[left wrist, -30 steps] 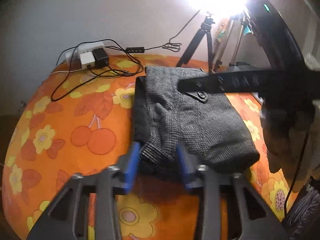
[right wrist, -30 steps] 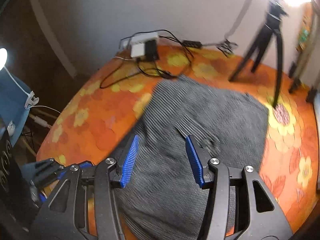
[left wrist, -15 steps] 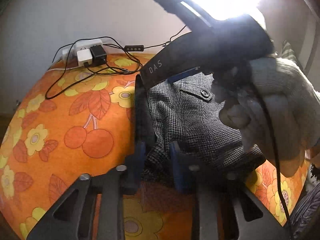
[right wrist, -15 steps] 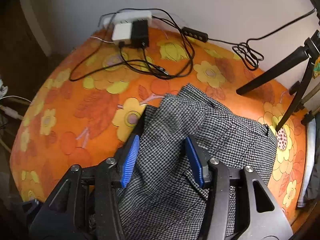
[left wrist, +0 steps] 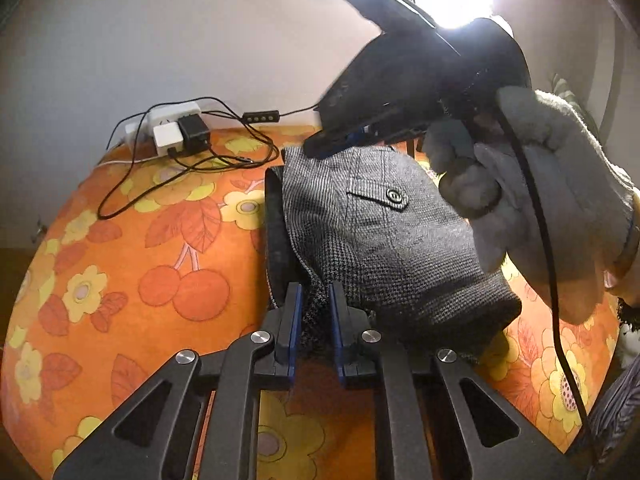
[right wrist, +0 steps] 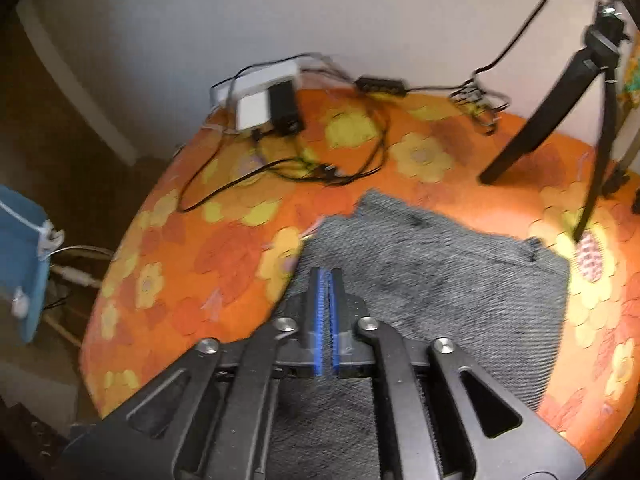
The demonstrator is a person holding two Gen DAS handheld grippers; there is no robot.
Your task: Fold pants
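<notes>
Orange flowered cloth (left wrist: pixel 120 272) covers the table, with grey checked pants (left wrist: pixel 384 232) folded at its middle. The left gripper (left wrist: pixel 314 292) pinches their near edge. The right gripper (right wrist: pixel 325 276) is closing at their far corner; whether it grips is unclear.

Both grippers are black with triangular cut-outs and silver screws. The left gripper (left wrist: pixel 313 322) and right gripper (right wrist: pixel 325 308) have blue-padded fingers (left wrist: pixel 294 320). A grey knit glove (left wrist: pixel 560 208), crossed by a black cable, covers the hand.
</notes>
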